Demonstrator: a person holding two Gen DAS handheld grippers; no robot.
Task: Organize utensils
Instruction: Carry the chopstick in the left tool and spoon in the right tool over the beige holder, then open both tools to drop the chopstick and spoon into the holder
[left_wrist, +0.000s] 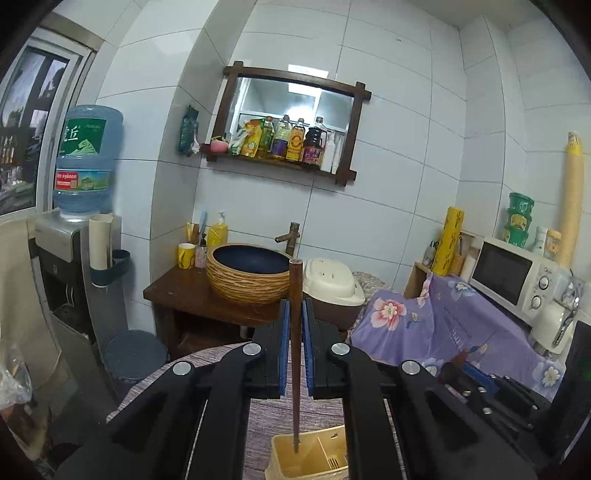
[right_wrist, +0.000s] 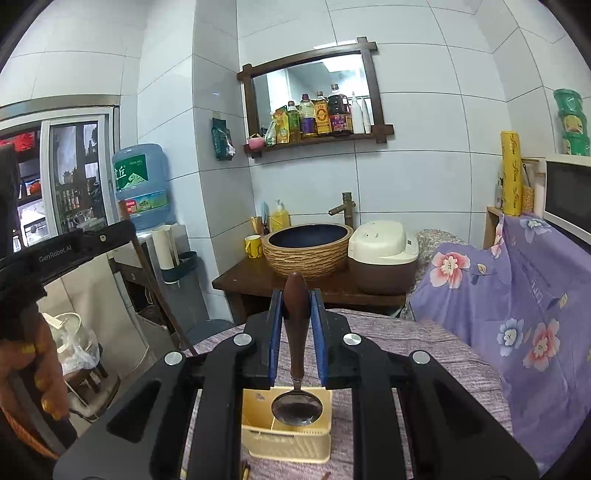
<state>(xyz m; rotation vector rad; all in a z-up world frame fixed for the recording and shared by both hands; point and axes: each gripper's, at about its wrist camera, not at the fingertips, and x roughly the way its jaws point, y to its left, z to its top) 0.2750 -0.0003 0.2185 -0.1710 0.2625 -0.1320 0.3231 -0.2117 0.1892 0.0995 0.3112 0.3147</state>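
Setting: white-tiled kitchen, striped tablecloth (right_wrist: 406, 343) underneath.
Left gripper (left_wrist: 295, 321): clamped on upright chopstick (left_wrist: 295, 332), tip over the holder.
Right gripper (right_wrist: 296, 317): clamped on spoon (right_wrist: 296, 406), bowl hanging down.
Utensil holder (right_wrist: 288, 439): near, directly below.
Technique: judge each compartment, lower vertically, release once inside.

A rice cooker (right_wrist: 382, 254) sits beside the basin (right_wrist: 308, 249) under the mirror (right_wrist: 314, 92).
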